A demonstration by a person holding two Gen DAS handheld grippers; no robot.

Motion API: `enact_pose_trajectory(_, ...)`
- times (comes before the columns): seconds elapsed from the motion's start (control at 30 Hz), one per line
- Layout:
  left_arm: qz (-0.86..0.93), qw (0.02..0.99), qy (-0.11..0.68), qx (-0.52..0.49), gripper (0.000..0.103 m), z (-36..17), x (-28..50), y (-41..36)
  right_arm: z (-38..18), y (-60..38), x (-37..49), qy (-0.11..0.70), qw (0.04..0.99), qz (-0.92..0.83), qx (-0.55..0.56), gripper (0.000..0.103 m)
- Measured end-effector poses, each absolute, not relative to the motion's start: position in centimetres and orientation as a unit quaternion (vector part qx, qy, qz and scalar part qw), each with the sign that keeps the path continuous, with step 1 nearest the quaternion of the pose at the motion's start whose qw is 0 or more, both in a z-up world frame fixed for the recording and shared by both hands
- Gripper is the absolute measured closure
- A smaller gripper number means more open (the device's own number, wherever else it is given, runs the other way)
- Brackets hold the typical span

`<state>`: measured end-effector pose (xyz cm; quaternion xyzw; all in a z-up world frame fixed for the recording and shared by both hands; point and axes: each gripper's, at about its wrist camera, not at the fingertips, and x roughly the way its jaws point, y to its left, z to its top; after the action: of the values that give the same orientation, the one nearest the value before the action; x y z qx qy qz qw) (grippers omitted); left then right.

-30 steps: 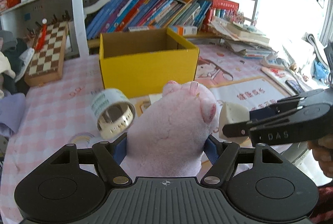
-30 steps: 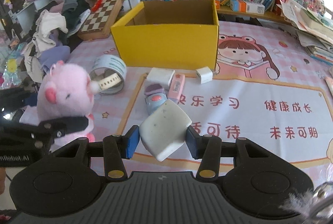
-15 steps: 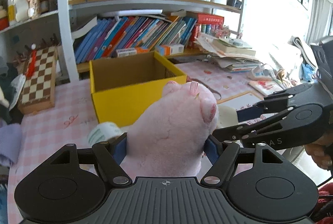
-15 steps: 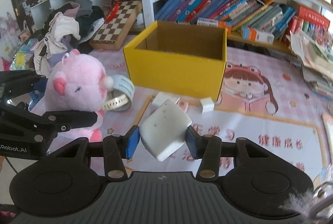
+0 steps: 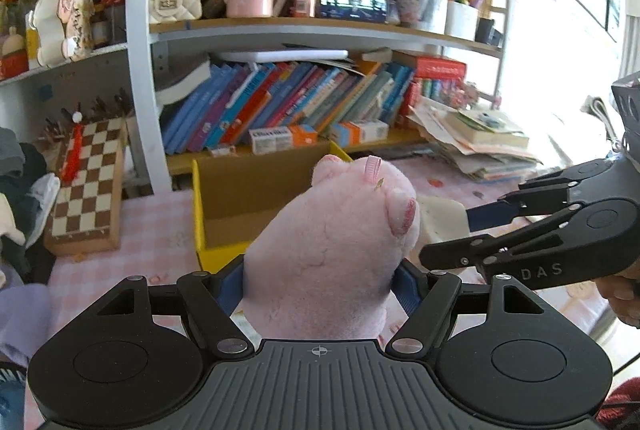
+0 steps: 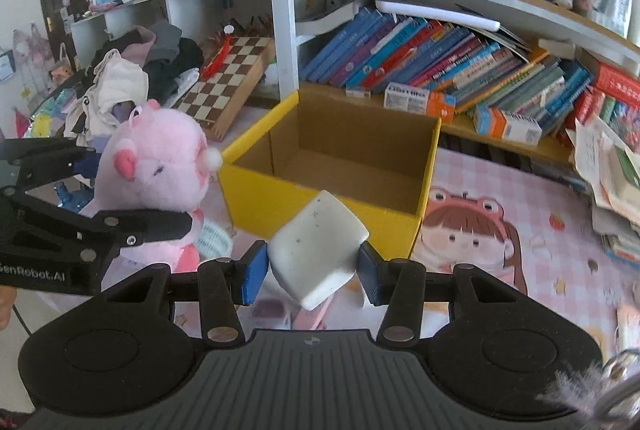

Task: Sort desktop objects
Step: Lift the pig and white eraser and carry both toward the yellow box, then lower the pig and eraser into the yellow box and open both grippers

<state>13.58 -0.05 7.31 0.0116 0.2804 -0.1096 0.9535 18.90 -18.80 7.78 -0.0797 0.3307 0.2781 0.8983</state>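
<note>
Pink plush pig is pinched between the blue pads of the left hand-held gripper, held clear of the counter just near of the yellow cardboard box. In the right wrist view the pig sits left of the box's near-left corner, its white nose almost at the box edge.

Right hand-held gripper is pinching a white block, tilted on one corner, in front of the box's near wall. Block carries a few dark specks.

Box is open-topped and brown inside, with nothing visible in the part that shows. It stands on the pink checked counter cover in front of a bookshelf. A chessboard leans at far left. A roll of tape shows partly behind the pig.
</note>
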Motion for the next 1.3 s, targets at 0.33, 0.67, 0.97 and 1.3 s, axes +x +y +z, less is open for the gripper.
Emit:
enact_pose_trajectory(0.33,-0.095,0.954,0.284,0.025,0.029,7.8,18.0,-0.1,8.2,-18.1,24.0,0.323,0.889,0.308,-0.107,0.057)
enact_pose_trajectory(0.67,-0.085,0.948,0.300,0.066,0.029,8.1,23.8,0.3,8.7,-16.4,29.9,0.295,0.883,0.323,-0.171,0.057)
enact_pose_trajectory(0.97,-0.064,0.940,0.326,0.076,0.029,6.5,29.7,0.3,6.4,-13.7,35.9,0.300,0.865,0.333,-0.226,0.058)
enact_pose_trajectory(1.3,-0.045,0.918,0.383,0.095,0.029,2.9,34.6,0.5,1.8,-10.9,40.6,0.318,0.803,0.381,-0.330,0.057)
